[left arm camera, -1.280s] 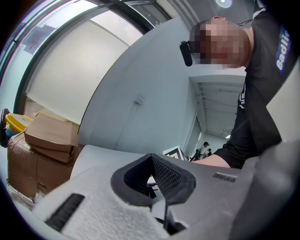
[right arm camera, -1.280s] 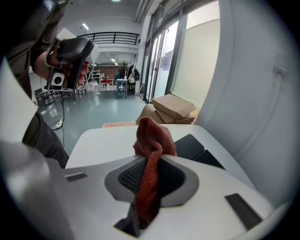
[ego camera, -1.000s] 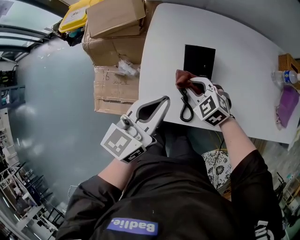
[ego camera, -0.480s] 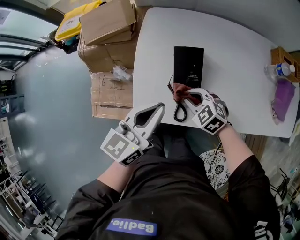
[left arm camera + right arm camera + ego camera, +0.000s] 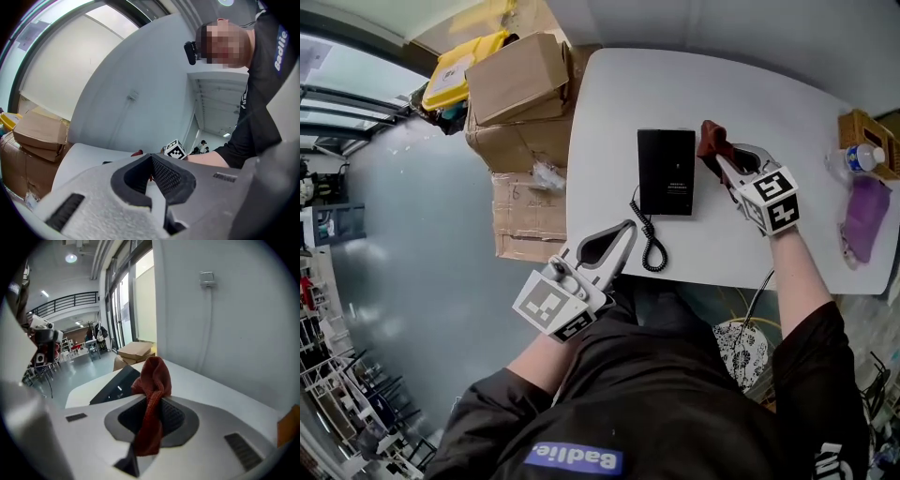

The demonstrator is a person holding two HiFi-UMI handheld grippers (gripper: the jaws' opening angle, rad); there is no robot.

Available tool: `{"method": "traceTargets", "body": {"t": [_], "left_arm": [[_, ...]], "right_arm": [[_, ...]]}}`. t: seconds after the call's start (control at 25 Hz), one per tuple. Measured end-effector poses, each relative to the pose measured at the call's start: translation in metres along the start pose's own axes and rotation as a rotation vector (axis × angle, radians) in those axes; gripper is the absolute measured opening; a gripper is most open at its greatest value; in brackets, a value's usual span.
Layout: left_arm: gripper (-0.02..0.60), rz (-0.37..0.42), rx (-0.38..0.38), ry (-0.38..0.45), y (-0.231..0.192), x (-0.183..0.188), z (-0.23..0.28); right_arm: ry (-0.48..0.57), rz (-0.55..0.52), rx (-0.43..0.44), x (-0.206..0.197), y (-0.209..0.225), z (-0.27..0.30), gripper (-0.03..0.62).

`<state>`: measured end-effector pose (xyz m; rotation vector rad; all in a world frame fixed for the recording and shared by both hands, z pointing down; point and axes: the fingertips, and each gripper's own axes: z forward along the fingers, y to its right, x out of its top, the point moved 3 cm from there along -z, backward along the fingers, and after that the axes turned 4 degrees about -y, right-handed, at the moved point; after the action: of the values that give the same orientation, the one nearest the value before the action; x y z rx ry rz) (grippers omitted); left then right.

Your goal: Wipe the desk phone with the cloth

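My right hand-held gripper (image 5: pixel 727 161) is pinching the red-brown cloth (image 5: pixel 710 139), and a bunched tuft stands out past its tips. The desk phone (image 5: pixel 666 172) lies flat on the surface (image 5: pixel 750 84), closer to the left edge than the right. Its long axis runs from the near edge toward the far edge. The phone sits just left of the cloth. The tuft is off the phone's far right corner and, as far as I can tell, not touching it. I judge the wipe calls for a short swing leftward onto the top face, then strokes along that long axis.

My left hand-held gripper (image 5: pixel 619 236) is pressed together on nothing and hangs at the near edge beside the coiled cord (image 5: pixel 649 234), so the right one is clearly nearer. There is bare surface beyond the phone toward the far edge, and to the right as far as the bottle (image 5: pixel 861 157) by the right edge. The cord could snag a stroke that runs off the phone's near end.
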<state>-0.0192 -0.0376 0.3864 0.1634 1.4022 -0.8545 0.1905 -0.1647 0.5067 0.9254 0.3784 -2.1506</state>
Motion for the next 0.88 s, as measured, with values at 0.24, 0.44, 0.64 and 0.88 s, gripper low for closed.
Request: {"method": "traceTargets", "body": {"t": [0.24, 0.44, 0.64, 0.88], "left_arm": [[0.015, -0.002, 0.036, -0.002, -0.006, 0.004, 0.010], [0.015, -0.025, 0.054, -0.003, -0.013, -0.001, 0.013], [0.015, -0.039, 0.044, -0.012, -0.016, -0.011, 0.011], [0.015, -0.046, 0.016, -0.016, -0.017, -0.016, 0.004]], "right_arm": [[-0.014, -0.018, 0.015, 0.004, 0.021, 0.025, 0.071], [-0.054, -0.111, 0.066, -0.005, -0.001, 0.039, 0.071], [-0.116, -0.157, 0.105, -0.031, -0.032, 0.040, 0.071], [-0.201, -0.247, 0.108, -0.061, -0.067, 0.031, 0.071]]}}
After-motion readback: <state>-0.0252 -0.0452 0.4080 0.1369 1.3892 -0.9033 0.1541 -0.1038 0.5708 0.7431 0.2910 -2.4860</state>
